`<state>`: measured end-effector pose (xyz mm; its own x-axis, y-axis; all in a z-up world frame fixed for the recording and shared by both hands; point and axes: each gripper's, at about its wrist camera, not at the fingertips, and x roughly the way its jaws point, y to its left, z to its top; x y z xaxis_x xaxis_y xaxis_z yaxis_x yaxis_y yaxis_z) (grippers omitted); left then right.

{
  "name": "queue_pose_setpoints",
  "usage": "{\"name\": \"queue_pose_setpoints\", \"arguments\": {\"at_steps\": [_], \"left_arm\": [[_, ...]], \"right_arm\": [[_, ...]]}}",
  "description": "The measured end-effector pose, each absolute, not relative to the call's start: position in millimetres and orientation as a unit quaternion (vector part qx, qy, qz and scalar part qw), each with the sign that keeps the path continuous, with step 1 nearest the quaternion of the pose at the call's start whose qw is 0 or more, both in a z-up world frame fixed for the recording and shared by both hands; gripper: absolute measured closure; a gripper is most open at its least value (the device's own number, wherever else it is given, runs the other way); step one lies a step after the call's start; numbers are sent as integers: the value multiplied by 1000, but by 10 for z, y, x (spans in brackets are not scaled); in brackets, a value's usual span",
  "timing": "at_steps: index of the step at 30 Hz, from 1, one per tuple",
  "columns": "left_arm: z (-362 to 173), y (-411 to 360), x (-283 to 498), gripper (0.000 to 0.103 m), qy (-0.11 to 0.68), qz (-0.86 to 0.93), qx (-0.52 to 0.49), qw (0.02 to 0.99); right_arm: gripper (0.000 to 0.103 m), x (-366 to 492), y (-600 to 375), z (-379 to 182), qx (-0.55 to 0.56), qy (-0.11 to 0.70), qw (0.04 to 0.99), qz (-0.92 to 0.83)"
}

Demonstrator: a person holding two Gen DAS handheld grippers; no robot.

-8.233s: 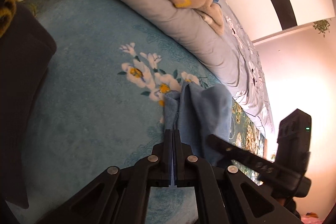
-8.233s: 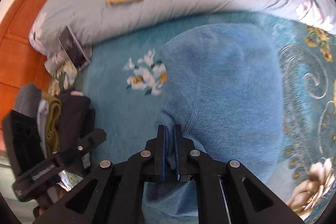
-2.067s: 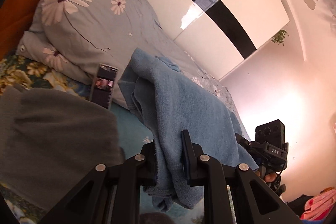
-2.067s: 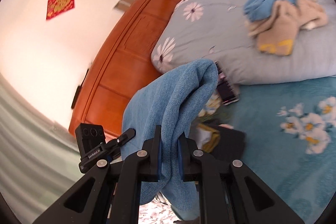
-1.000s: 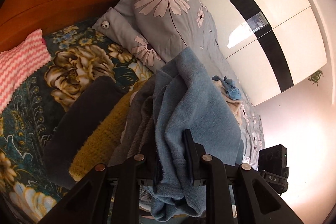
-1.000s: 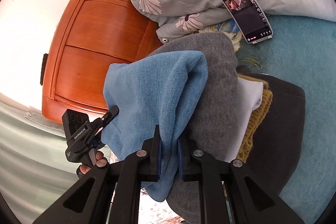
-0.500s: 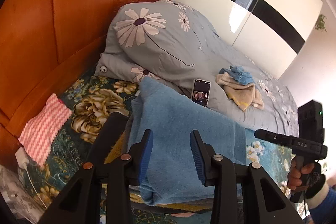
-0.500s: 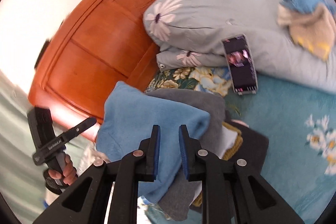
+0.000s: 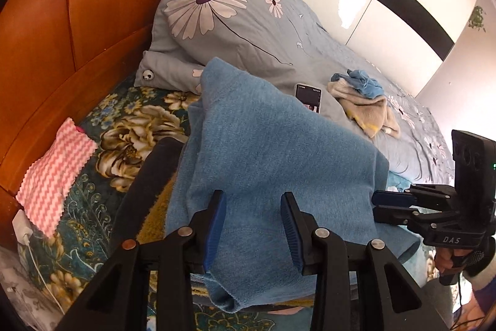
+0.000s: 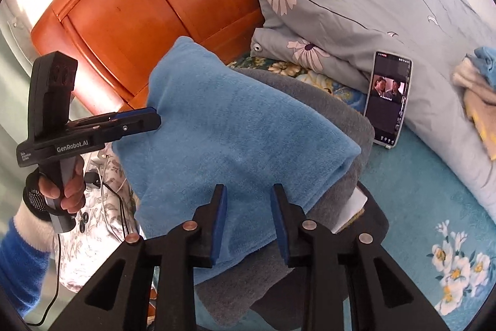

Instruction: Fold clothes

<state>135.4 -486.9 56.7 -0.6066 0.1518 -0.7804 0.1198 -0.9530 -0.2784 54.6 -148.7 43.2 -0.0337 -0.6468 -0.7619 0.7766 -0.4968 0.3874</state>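
While our left tongs (image 9: 252, 225) and right tongs (image 10: 248, 219) both stand spread apart with nothing between the pads, we see the folded blue towel (image 10: 229, 132) lying just beyond them, on top of a stack of folded clothes (image 10: 347, 169) near the head end of the bed (image 10: 434, 182). Under the towel sit a grey garment, a white layer, a mustard knit and a dark piece at the bottom. We hold each tool at one side of the towel, tips close to its edges. Past the stack, a phone (image 10: 389, 98) leans against the grey daisy-print duvet (image 10: 372, 5). A pink zigzag cloth (image 9: 52, 172) lies by the wooden headboard (image 9: 77, 20), and farther along the duvet rests a beige and blue heap (image 9: 365, 101).
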Motion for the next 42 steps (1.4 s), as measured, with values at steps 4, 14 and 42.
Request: {"name": "queue_pose_setpoints", "arguments": {"at_steps": [4,14,42], "left_arm": [[555,-4922,1339,63,-176,879,-442,4],[808,-4642,1702,53,-172,897,-404,-43],[-39,-4231,2605,0,-251,866,-413,-127]], "right_arm": [[73,547,-1503,378,494,63,491,-715],[65,795,-1268,592,478,39,478,-736],[50,1752,-1042,190,473,78,456,-750]]}}
